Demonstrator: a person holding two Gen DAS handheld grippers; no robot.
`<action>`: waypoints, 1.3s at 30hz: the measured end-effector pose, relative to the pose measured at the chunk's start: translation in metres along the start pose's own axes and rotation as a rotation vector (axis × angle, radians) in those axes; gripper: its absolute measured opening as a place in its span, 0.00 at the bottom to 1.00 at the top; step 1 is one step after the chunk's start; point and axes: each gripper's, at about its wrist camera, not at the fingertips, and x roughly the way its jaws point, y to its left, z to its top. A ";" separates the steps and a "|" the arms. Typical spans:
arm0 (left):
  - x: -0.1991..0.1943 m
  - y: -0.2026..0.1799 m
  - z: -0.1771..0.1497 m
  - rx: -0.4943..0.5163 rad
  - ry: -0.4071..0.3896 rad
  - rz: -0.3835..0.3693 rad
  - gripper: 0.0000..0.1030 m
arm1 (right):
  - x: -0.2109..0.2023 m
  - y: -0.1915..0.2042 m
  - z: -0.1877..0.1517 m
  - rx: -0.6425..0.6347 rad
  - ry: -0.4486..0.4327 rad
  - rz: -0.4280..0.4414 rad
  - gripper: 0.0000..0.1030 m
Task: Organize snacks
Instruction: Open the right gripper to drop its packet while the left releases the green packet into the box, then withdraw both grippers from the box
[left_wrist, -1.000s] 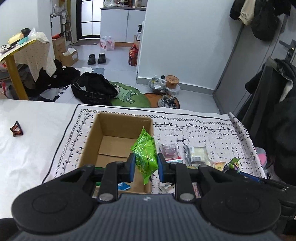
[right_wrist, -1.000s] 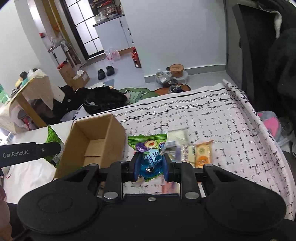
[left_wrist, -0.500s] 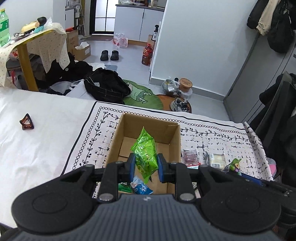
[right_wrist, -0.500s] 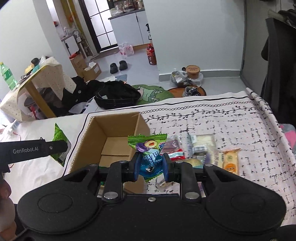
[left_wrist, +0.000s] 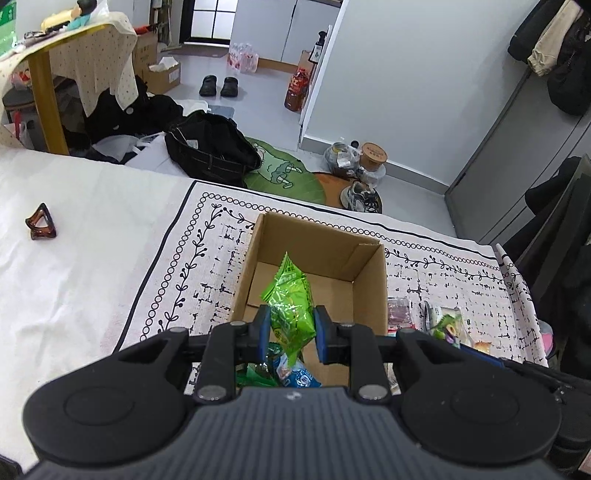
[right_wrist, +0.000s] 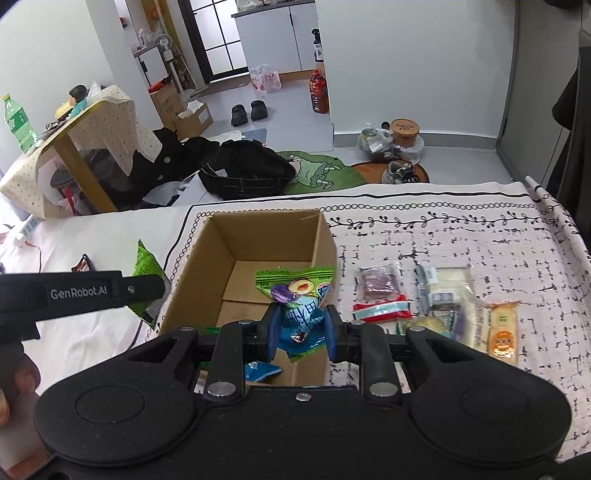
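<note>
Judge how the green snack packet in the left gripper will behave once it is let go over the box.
The green snack packet looks puffy and crinkled, so it is probably light and soft. Pinched mid-body by the left gripper, it stands up, suggesting some stiffness. Released above the cardboard box, it would likely flop onto the packets below.

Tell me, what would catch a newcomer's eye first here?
Probably the bright green snack bag pinched in the left gripper above the open cardboard box. The right gripper clamps a blue-and-green snack packet at the box too, with more wrapped snacks on the patterned cloth to its right.
</note>
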 end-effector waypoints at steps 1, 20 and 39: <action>0.002 0.001 0.002 0.003 0.005 -0.003 0.23 | 0.001 0.003 0.000 0.003 0.002 0.002 0.23; 0.024 0.008 0.013 -0.008 0.066 -0.034 0.23 | 0.017 -0.005 0.002 0.070 0.045 0.009 0.40; 0.027 -0.011 0.006 -0.005 0.090 0.039 0.69 | 0.002 -0.052 -0.022 0.136 0.074 -0.043 0.43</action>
